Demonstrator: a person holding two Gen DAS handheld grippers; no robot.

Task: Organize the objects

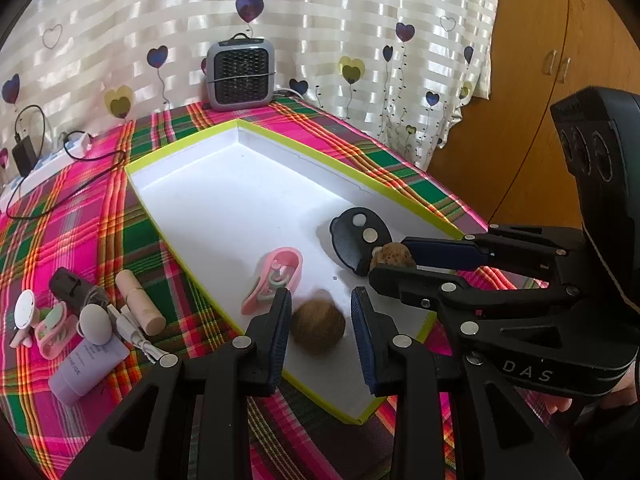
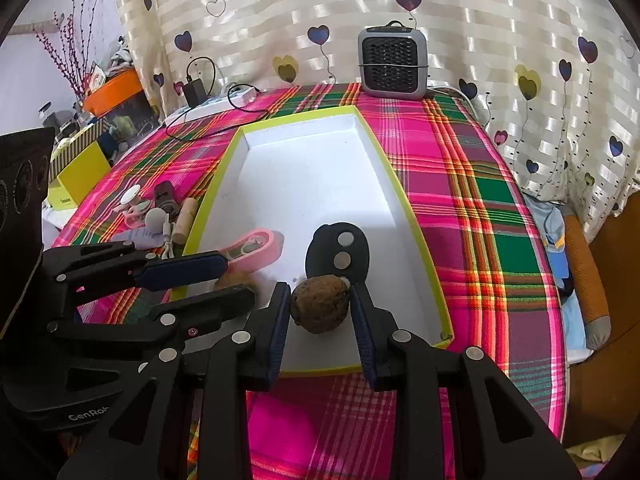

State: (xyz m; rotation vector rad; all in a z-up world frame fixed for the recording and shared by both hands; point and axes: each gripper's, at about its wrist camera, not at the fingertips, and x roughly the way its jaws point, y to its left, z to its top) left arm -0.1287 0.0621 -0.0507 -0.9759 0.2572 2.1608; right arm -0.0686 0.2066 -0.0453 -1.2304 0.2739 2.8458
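Observation:
A white tray [image 1: 240, 200] [image 2: 312, 176] with a lime rim lies on the plaid cloth. In the left wrist view, a smooth brown ball [image 1: 318, 326] rests on the tray floor between the fingers of my left gripper [image 1: 322, 294]. It touches the left pad, and a sliver of white shows at the right pad. My right gripper [image 2: 320, 290] [image 1: 390, 260] is shut on a rough brown ball [image 2: 320, 304] [image 1: 394, 256] just above the tray's near end. A pink case [image 1: 276, 280] [image 2: 256, 248] and a black piece with two silver discs [image 1: 358, 240] [image 2: 338, 250] lie in the tray.
Left of the tray lies a cluster: a lilac tube [image 1: 88, 368], a beige cylinder [image 1: 140, 304], a grey egg shape [image 1: 94, 322], a white cable and another pink case. A grey heater [image 1: 240, 74] [image 2: 394, 64] stands at the back. A power strip and charger sit far left.

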